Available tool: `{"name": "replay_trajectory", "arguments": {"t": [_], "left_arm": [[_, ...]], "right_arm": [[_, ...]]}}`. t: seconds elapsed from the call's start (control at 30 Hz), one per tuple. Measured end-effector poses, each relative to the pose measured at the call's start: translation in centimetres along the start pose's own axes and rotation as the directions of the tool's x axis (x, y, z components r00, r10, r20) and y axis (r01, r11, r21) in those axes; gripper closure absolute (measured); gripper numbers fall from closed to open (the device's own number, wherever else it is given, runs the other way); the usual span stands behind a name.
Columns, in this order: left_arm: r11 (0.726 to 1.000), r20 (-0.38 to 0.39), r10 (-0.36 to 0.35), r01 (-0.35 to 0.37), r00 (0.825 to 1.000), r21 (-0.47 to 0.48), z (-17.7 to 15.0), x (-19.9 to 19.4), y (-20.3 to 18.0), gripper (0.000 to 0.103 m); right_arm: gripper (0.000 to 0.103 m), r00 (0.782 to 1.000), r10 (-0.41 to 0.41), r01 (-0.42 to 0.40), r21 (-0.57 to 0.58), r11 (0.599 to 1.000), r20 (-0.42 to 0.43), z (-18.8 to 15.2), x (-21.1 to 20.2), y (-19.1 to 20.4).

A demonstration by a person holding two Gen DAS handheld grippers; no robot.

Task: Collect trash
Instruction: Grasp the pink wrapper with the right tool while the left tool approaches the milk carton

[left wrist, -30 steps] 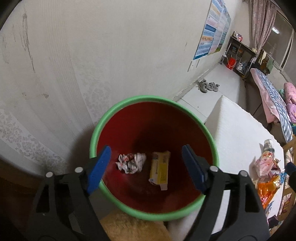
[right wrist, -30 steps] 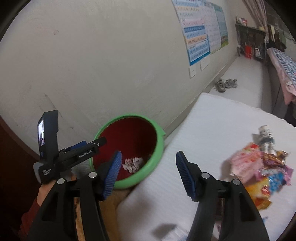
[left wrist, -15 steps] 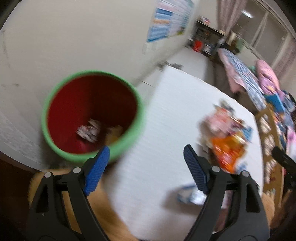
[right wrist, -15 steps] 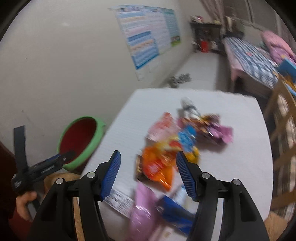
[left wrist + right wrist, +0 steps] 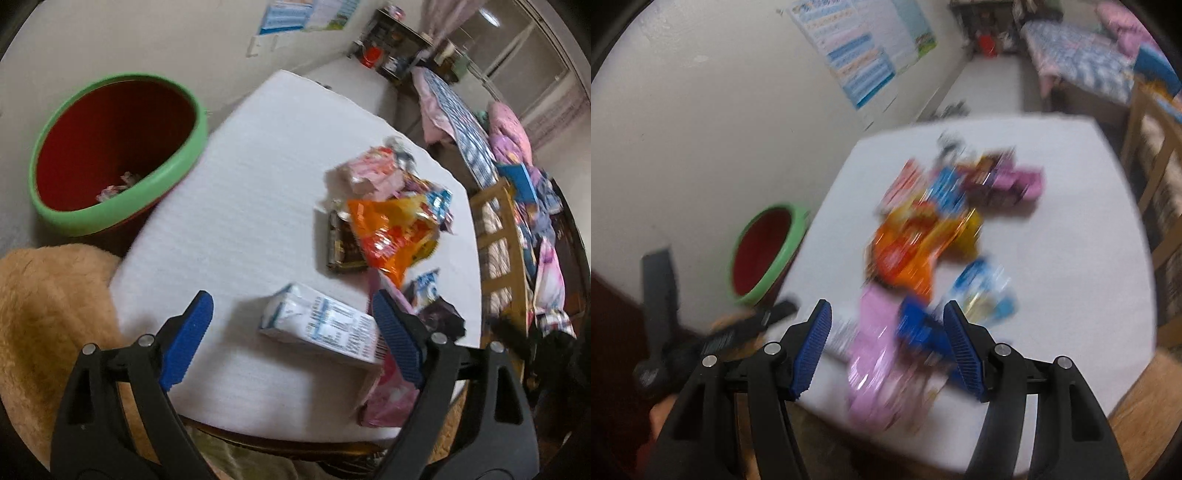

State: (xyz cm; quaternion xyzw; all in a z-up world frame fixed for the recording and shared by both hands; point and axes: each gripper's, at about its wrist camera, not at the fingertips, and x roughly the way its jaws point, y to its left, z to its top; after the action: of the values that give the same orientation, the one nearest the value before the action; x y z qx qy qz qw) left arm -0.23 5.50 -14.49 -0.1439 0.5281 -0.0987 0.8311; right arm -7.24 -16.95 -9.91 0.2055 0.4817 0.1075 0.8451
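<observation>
The left claw (image 5: 291, 332) hangs over the near edge of the white counter (image 5: 258, 192), its jaws opening and pressing on nothing, with a white printed carton (image 5: 325, 328) lying on the counter between them, nearer the right jaw. The carton looks light and thin-walled, likely to dent, so a grip across its narrow sides near the middle seems safest. Beyond it, toward one o'clock, sits a heap of snack wrappers (image 5: 391, 221), crinkly, slippery and nearly weightless; these are best pinched at a bunched fold, not a flat face. The green-rimmed red bin (image 5: 118, 158) stands at ten o'clock off the counter's edge, with some crumpled paper already inside. The right claw (image 5: 886, 350) is released too, poised above a pink wrapper (image 5: 875, 354) and a blue one at the counter's near edge. Its view is badly smeared, but it alone shows the left claw's handle at eight o'clock; only the left view shows the carton sharply and the bin's contents.
</observation>
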Motion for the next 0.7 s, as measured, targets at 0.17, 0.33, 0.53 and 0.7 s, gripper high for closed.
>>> {"name": "replay_trajectory", "arguments": {"t": [0.17, 0.33, 0.53, 0.7], "left_arm": [[0.999, -0.013, 0.008, -0.009, 1.000, -0.051, -0.5, 0.5, 1.6, 0.018], [0.997, -0.049, -0.003, -0.001, 0.999, -0.074, -1.3, 0.6, 1.9, 0.018], [0.996, -0.089, -0.053, 0.046, 0.995, -0.076, -1.3, 1.6, -0.3, 0.018], [0.997, -0.154, -0.040, 0.029, 0.987, -0.072, -1.1, 4.3, -2.3, 0.018]], "right_arm": [[0.063, 0.990, 0.041, -0.047, -0.042, 0.998, -0.137, -3.4, 4.0, 1.3], [0.080, 0.996, 0.044, -0.045, -0.011, 0.999, -0.072, -3.0, 3.0, 0.4], [0.080, 0.992, 0.008, -0.005, -0.027, 1.000, 0.123, 0.2, -1.3, -0.2], [0.080, 0.976, -0.025, 0.028, -0.013, 1.000, 0.215, 1.7, -2.9, -0.7]]}}
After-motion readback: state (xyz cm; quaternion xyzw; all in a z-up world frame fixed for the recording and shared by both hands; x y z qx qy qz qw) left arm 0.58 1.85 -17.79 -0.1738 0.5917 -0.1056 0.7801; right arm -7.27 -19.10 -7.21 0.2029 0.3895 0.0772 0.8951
